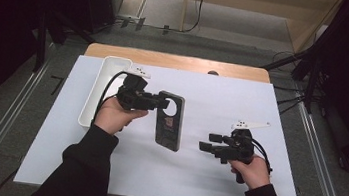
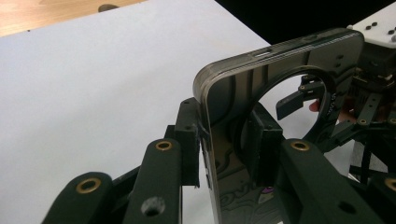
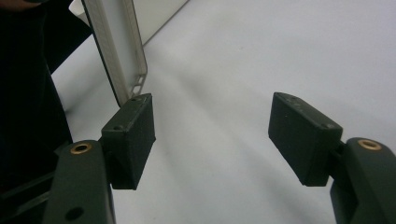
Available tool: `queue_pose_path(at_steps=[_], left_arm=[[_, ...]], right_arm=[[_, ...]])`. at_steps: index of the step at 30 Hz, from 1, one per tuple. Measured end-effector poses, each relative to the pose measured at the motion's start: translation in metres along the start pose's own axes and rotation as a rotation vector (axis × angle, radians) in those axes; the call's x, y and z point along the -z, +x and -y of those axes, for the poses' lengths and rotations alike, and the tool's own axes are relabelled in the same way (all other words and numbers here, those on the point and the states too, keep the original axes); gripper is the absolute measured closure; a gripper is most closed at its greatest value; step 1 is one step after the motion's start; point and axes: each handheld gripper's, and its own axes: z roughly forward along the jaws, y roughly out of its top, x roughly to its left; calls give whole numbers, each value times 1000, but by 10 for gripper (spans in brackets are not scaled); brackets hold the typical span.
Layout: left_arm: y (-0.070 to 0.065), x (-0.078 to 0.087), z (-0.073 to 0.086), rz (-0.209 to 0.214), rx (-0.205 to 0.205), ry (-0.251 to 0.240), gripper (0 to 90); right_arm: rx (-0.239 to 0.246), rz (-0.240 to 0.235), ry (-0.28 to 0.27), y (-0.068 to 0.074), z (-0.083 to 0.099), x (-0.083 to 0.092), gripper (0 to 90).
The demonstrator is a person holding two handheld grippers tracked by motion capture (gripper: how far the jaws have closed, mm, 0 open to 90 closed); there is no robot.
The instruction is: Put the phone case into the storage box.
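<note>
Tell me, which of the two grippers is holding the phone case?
The left gripper holds it. Its fingers pinch the dark phone case near the round camera hole. The right gripper hangs open beside the case, with nothing between its fingers.

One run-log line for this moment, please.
left tongs: shut on phone case, held on edge above table | right tongs: open, empty, near case | white tray: far left
</note>
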Motion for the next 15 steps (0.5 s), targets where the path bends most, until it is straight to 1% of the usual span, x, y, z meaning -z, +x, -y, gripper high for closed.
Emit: queue_pose_path(at_steps=[7,9,10,15], left_arm=[[1,9,-2,-12,-5,-3,696],[2,11,-3,-13,3,-12,697],[3,12,-3,-13,9,-15,696],[5,17,-3,-19,3,-18,696]], right_arm=[[1,10,8,0,6,1,305],[-2,19,5,-1,8,1,305],[-5,17,6,-1,9,2,305],[-8,15,21,-1,14,2,305]])
